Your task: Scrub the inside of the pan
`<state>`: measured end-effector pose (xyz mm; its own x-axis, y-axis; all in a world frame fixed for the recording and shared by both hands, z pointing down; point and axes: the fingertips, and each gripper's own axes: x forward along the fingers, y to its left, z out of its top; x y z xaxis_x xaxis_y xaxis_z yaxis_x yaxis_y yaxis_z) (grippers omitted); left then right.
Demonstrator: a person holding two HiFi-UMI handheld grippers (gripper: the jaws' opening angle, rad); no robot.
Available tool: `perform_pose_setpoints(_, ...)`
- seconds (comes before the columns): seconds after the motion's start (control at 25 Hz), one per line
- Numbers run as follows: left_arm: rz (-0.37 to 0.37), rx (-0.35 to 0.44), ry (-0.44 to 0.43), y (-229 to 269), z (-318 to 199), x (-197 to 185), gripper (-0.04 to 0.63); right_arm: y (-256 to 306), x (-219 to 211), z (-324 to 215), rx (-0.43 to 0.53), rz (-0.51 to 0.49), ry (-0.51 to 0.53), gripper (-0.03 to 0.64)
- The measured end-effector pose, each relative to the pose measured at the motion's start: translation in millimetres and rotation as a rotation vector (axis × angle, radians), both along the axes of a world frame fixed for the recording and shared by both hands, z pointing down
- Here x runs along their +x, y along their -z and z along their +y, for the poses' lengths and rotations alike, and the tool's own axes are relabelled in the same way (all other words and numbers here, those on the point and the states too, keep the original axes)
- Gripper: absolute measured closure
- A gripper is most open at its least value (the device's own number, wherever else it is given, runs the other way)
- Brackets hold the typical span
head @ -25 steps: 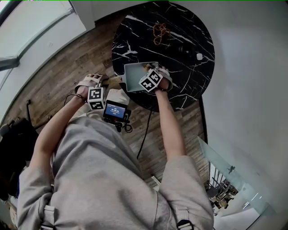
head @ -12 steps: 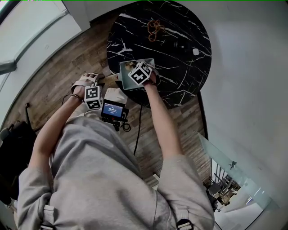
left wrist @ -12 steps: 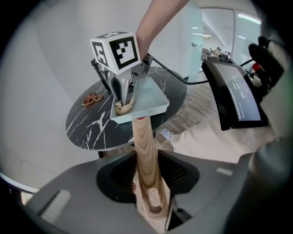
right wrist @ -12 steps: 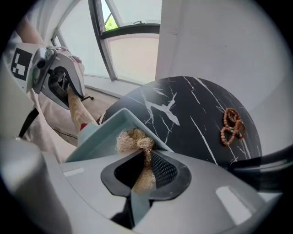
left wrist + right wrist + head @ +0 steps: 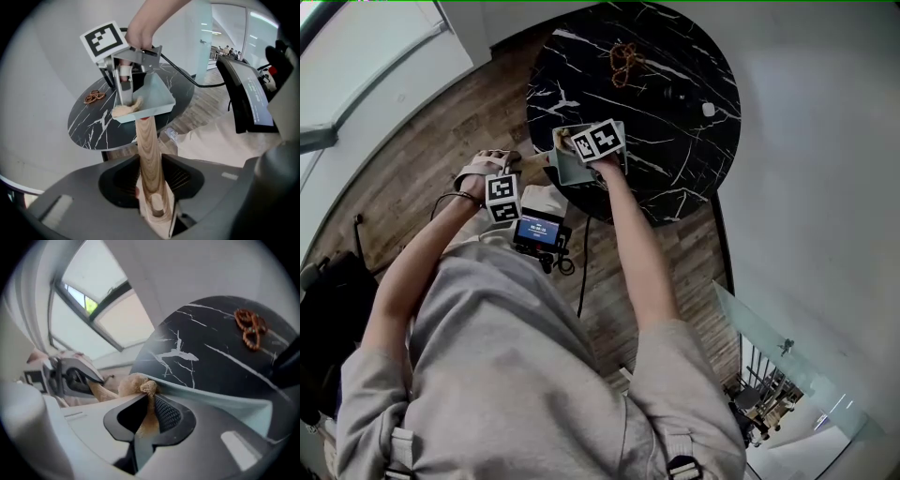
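A square pale teal pan (image 5: pixel 565 165) sits tilted at the near edge of the round black marble table (image 5: pixel 675 150). Its wooden handle (image 5: pixel 148 150) runs back between the jaws of my left gripper (image 5: pixel 149 190), which is shut on it. My right gripper (image 5: pixel 148 414) is shut on a beige scrubbing cloth (image 5: pixel 136 384). The cloth (image 5: pixel 124 110) is pressed against the pan's (image 5: pixel 154 96) rim on the handle side. In the head view the right gripper (image 5: pixel 581 145) is over the pan and the left gripper (image 5: pixel 514 180) is just off the table's edge.
A brown bead string (image 5: pixel 625 58) lies at the far side of the table, with a small white object (image 5: pixel 708 109) and a dark item (image 5: pixel 675 94) to the right. A small screen device (image 5: pixel 537 231) hangs at my chest. Wood floor surrounds the table; a white wall is at the right.
My right gripper has slid with the cloth from the pan's right side across to its left, handle-side corner. The left gripper keeps its hold on the handle.
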<state>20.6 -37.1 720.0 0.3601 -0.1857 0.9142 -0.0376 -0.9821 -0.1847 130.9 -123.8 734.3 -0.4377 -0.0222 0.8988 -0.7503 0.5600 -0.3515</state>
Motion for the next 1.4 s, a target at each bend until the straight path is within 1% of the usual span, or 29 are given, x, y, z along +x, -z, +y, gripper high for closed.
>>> perform_pose_setpoints(0.04, -0.001, -0.002, 0.003, 0, 0, 0, 0.453, 5, -5, 4, -0.047, -0.107, -0.068, 0.555)
perform_pose_setpoints(0.08, -0.001, -0.003, 0.006, 0, -1, 0, 0.453, 11, -12, 10, -0.079, -0.199, -0.111, 0.555)
perform_pose_setpoints(0.12, -0.003, -0.003, 0.009, 1, -1, -1, 0.454, 16, -18, 14, -0.088, -0.253, -0.124, 0.555)
perform_pose_setpoints(0.16, -0.004, -0.003, 0.011, 1, -2, -1, 0.454, 19, -21, 17, -0.073, -0.263, -0.115, 0.555)
perform_pose_setpoints(0.28, -0.009, -0.001, 0.018, 0, -3, -1, 0.454, 21, -23, 21, 0.002, -0.191, -0.06, 0.555)
perform_pose_setpoints(0.36, -0.015, -0.002, 0.022, 0, -3, -1, 0.454, 22, -24, 26, 0.025, -0.148, -0.014, 0.555)
perform_pose_setpoints(0.76, -0.03, -0.029, 0.045, 2, -3, 1, 0.457, 28, -24, 79, 0.111, 0.035, 0.351, 0.554)
perform_pose_setpoints(0.92, -0.045, -0.025, 0.062, 2, -6, -2, 0.46, 28, -24, 97, 0.155, 0.036, 0.412, 0.554)
perform_pose_setpoints(0.96, -0.044, -0.025, 0.062, 2, -6, 0, 0.46, 29, -21, 102, 0.163, 0.05, 0.437, 0.554)
perform_pose_setpoints(1.04, -0.039, -0.024, 0.058, 2, -6, 3, 0.46, 26, -8, 110, 0.182, 0.122, 0.49, 0.557)
perform_pose_setpoints(1.12, -0.037, -0.022, 0.055, 2, -7, 2, 0.46, 19, 6, 112, 0.191, 0.179, 0.49, 0.561)
perform_pose_setpoints(1.2, -0.038, -0.019, 0.05, 2, -7, 1, 0.46, 16, 17, 110, 0.174, 0.202, 0.454, 0.563)
perform_pose_setpoints(1.28, -0.04, -0.018, 0.047, 2, -7, 2, 0.46, 13, 31, 107, 0.154, 0.241, 0.446, 0.563)
perform_pose_setpoints(1.4, -0.044, -0.018, 0.044, 2, -8, 2, 0.46, 2, 68, 102, 0.121, 0.363, 0.466, 0.563)
